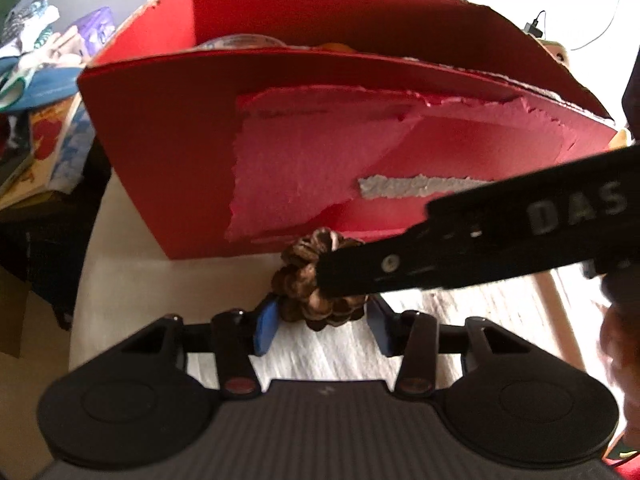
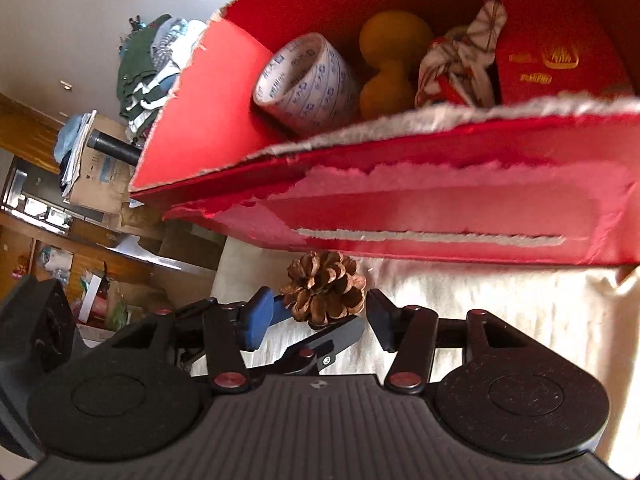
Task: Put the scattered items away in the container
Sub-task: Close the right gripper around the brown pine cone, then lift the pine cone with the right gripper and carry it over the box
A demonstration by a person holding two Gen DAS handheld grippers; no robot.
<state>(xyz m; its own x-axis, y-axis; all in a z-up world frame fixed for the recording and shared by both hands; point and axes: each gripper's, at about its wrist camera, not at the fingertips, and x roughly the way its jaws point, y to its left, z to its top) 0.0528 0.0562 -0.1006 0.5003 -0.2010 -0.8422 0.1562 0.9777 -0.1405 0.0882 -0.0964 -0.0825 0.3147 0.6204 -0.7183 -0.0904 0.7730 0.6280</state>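
A brown pine cone (image 2: 324, 288) lay on the pale tabletop (image 2: 480, 312), just in front of the red cardboard box (image 2: 440, 216), whose near wall was torn down to pink and white layers. Inside the box were a roll of printed tape (image 2: 308, 84), a yellow dumbbell-shaped object (image 2: 388, 68), a crumpled red-and-white wrapper (image 2: 460, 60) and a small red packet (image 2: 556, 48).

The left gripper (image 1: 322, 318) pointed down at the cone, its blue-padded fingers (image 1: 266, 328) partly apart on either side of it; the left pad appeared to sit against the scales, though blur left contact on the far side uncertain. The right gripper (image 2: 316, 322) likewise straddled the cone with its jaws standing wider, a visible gap at each pad, so nothing was gripped. In the left wrist view, one black finger of the right gripper crossed over the cone from the right, lettered "DAS". Stacked clothes (image 2: 152, 64) and books (image 1: 44, 144) lay beyond the table.
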